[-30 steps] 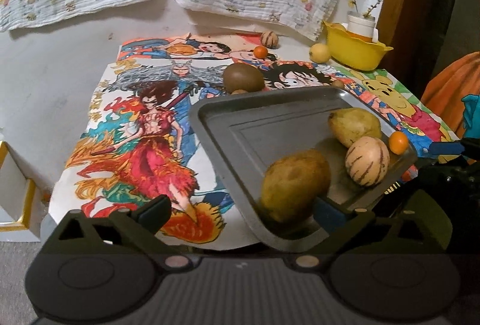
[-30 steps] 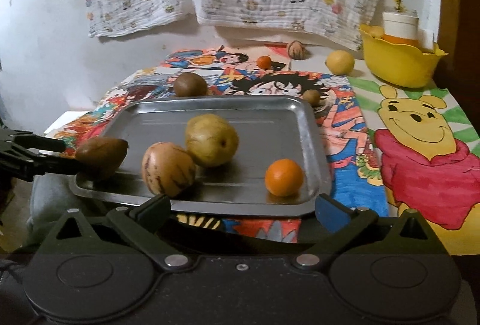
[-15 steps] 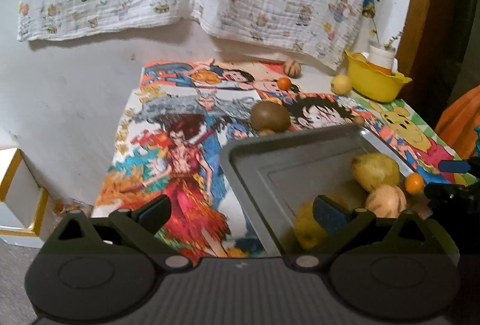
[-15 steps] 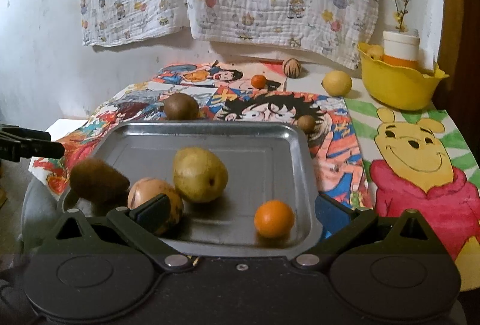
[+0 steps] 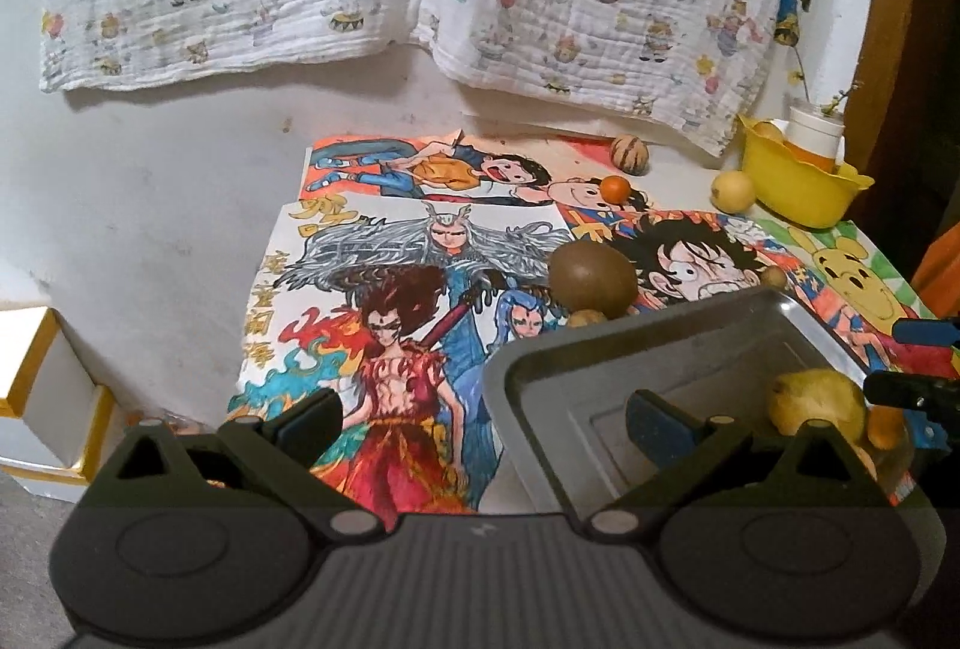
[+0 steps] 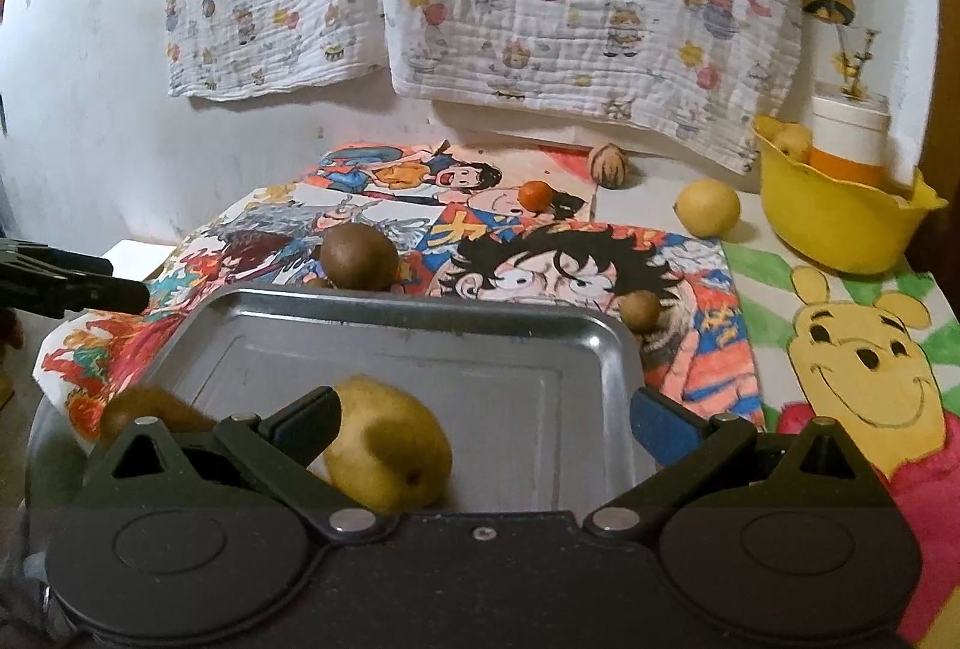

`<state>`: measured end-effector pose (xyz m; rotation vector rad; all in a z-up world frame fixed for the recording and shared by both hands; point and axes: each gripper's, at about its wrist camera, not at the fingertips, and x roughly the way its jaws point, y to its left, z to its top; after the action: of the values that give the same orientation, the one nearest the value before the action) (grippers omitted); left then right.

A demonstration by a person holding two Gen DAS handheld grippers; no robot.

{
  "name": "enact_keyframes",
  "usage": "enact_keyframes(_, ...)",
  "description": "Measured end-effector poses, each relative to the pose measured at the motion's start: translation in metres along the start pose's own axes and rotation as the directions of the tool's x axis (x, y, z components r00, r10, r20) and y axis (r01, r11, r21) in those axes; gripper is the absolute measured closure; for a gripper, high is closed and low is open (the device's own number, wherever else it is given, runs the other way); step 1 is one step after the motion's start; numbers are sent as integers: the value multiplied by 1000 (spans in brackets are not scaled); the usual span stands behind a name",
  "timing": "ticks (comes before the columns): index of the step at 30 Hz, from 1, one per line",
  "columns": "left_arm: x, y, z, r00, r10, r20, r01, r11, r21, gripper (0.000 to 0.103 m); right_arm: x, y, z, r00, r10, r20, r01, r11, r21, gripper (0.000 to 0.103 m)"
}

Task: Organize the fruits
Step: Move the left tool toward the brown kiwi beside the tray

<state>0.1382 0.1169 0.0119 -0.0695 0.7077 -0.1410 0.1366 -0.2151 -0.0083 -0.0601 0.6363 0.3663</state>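
Note:
A grey metal tray [image 6: 420, 349] lies on the cartoon-covered table, also in the left wrist view [image 5: 690, 349]. In it lie a yellow pear [image 6: 390, 445], seen too in the left wrist view [image 5: 819, 403], and a brown kiwi-like fruit [image 6: 138, 409] at its left edge. My left gripper [image 5: 486, 421] is open and empty over the tray's near left corner. My right gripper [image 6: 486, 418] is open and empty above the tray's near edge. Loose on the table lie a brown round fruit [image 6: 357, 256], a small orange [image 6: 536, 196], a striped melon [image 6: 608, 164] and a lemon [image 6: 708, 208].
A yellow bowl [image 6: 840, 211] with a white cup stands at the back right. A small brown fruit [image 6: 640, 310] lies by the tray's far right corner. Printed cloths hang on the wall behind. A white box [image 5: 48, 403] sits low at the left.
My left gripper has let go of the brown fruit into the tray and pulled back up and left. My right gripper has moved closer over the tray, hiding the striped melon and orange.

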Motion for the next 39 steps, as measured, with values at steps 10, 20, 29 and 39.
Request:
enact_keyframes(10,49,3,25,998,-20,-57,19,1000,-15,0,42,-1,34,1000,17,3,-17,997,-81,1)
enact_keyframes(20,92,-8,44,991,-75,-114,78,997,17,0,77,-23,54,1000,-19,7,19,997,-77,1)
enact_keyframes(29,123,-30,67,985,-132,-113,139,988,61,0,99,-56,52,998,-65,-5,65,996,56,1)
enact_keyframes(39,157,-58,102,982,-162,-93,174,975,139,1,111,-73,51,997,-76,-24,78,992,101,4)
